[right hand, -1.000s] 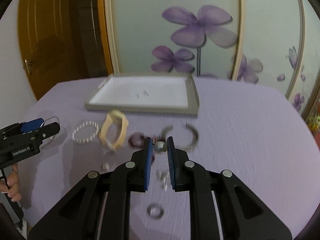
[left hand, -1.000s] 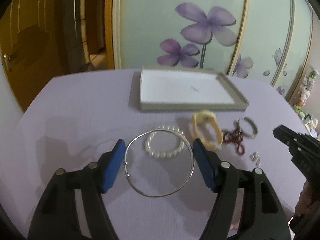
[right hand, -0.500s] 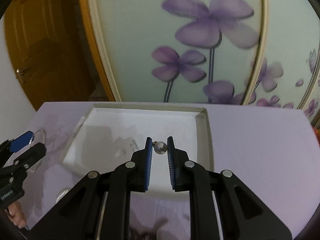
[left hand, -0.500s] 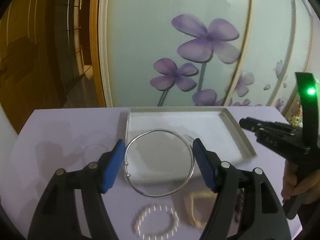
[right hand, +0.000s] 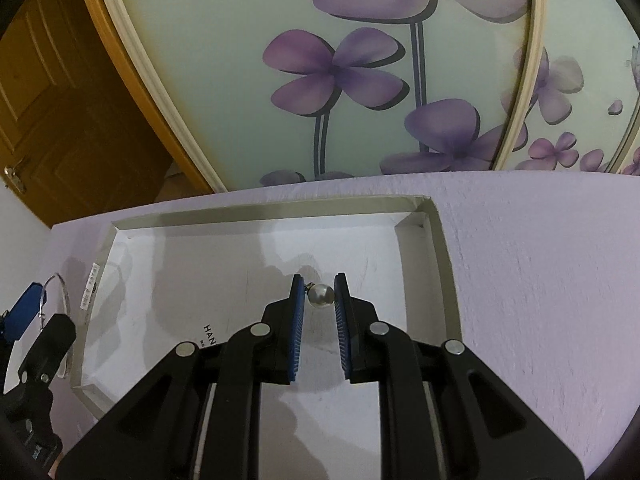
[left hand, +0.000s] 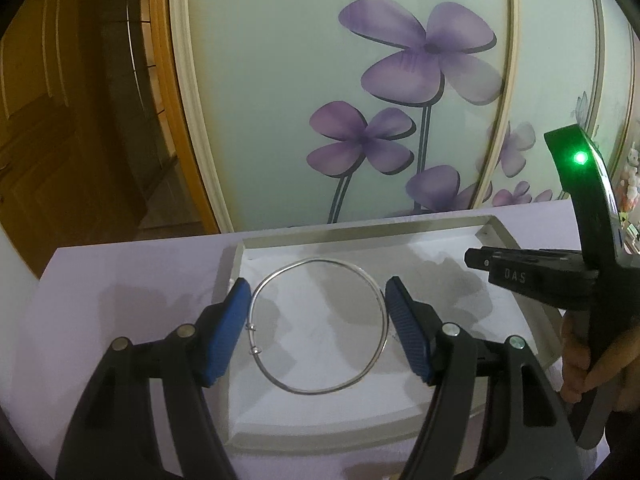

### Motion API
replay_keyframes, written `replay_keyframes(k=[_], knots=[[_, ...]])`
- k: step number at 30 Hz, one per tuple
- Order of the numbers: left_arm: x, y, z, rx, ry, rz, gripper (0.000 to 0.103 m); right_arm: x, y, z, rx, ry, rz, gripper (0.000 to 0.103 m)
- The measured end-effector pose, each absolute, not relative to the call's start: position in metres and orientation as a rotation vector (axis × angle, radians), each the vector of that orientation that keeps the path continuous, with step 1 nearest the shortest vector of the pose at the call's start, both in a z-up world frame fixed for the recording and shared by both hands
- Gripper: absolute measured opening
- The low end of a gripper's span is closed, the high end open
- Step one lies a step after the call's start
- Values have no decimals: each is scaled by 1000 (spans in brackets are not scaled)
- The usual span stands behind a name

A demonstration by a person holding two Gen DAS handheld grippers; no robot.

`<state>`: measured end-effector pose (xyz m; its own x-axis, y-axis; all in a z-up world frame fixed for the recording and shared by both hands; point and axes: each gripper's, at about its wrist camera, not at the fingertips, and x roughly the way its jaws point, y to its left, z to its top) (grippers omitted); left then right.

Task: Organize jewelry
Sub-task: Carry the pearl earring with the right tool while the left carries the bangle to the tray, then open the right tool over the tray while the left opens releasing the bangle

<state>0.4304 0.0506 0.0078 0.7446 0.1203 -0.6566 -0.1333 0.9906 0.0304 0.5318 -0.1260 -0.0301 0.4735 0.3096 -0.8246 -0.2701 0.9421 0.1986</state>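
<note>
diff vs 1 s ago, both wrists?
Both grippers carried their loads from above the loose jewelry on the purple cloth to over the white tray. The left gripper now holds the silver bangle above the tray's floor; the right gripper holds the pearl earring there too. The other jewelry has dropped out of view. Unchanged: both grips, nothing released, tray in place.
</note>
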Motion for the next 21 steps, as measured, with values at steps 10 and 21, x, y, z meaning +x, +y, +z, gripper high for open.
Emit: replay_keyframes(k=[10, 21], knots=[[436, 51, 0, -22, 730, 146, 69, 527, -142, -21, 73, 990, 368, 50], [460, 51, -10, -52, 762, 156, 69, 522, -161, -19, 82, 959, 362, 50]])
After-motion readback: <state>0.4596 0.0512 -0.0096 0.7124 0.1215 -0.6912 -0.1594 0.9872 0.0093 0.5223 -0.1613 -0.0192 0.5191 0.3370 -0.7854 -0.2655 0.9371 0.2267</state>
